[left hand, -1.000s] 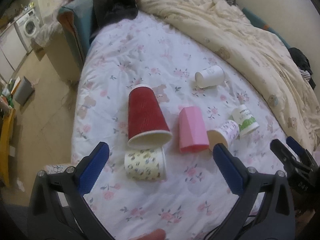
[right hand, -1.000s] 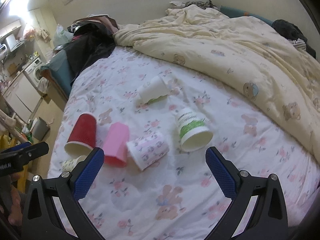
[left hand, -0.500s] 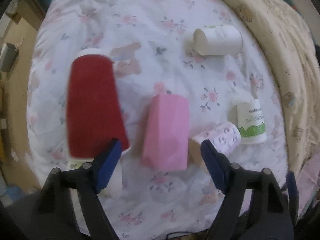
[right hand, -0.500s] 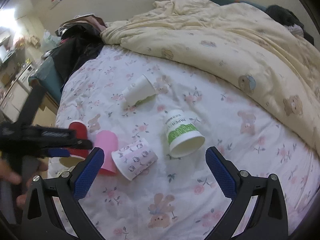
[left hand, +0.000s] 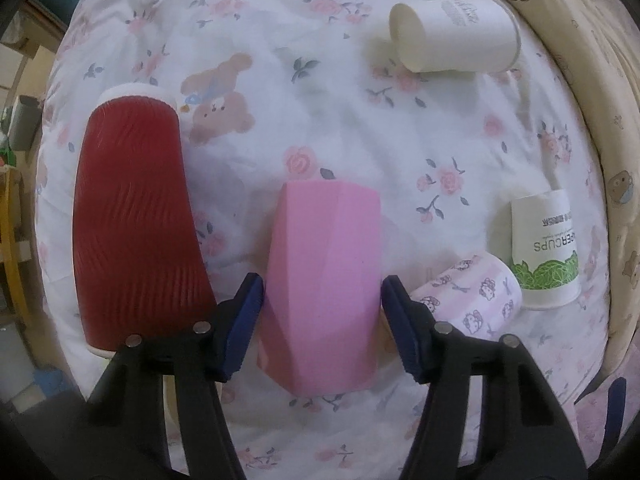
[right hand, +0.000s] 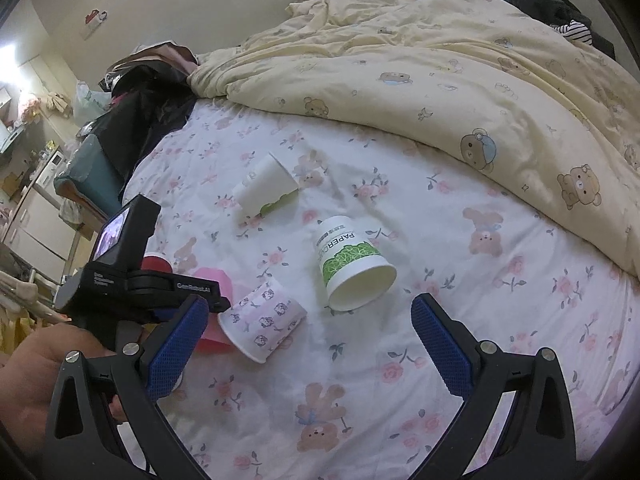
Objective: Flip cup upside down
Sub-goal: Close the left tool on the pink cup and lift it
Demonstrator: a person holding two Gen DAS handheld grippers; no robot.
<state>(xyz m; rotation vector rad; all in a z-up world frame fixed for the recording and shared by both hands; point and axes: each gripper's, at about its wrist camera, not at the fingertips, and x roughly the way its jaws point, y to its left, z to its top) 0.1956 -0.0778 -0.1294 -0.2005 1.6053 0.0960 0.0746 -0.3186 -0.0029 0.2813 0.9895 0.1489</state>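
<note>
A pink faceted cup point(left hand: 324, 284) lies on its side on the flowered bed sheet point(left hand: 328, 92). My left gripper point(left hand: 322, 306) is open, and its blue pads stand on either side of the pink cup, close to its walls. In the right wrist view the left gripper body point(right hand: 132, 280) hides most of the pink cup point(right hand: 224, 280). My right gripper point(right hand: 308, 344) is open and empty, held above the sheet near a pink-patterned cup point(right hand: 262, 322).
A red ribbed cup point(left hand: 136, 232), a white cup point(left hand: 456, 36), a green-printed paper cup point(left hand: 546, 252) and a pink-patterned cup point(left hand: 472, 300) lie on their sides around it. A cream duvet point(right hand: 460, 80) covers the far side of the bed. The bed edge is to the left.
My left gripper has moved down and forward onto the pink cup and its jaws have narrowed around it. The right gripper has barely moved.
</note>
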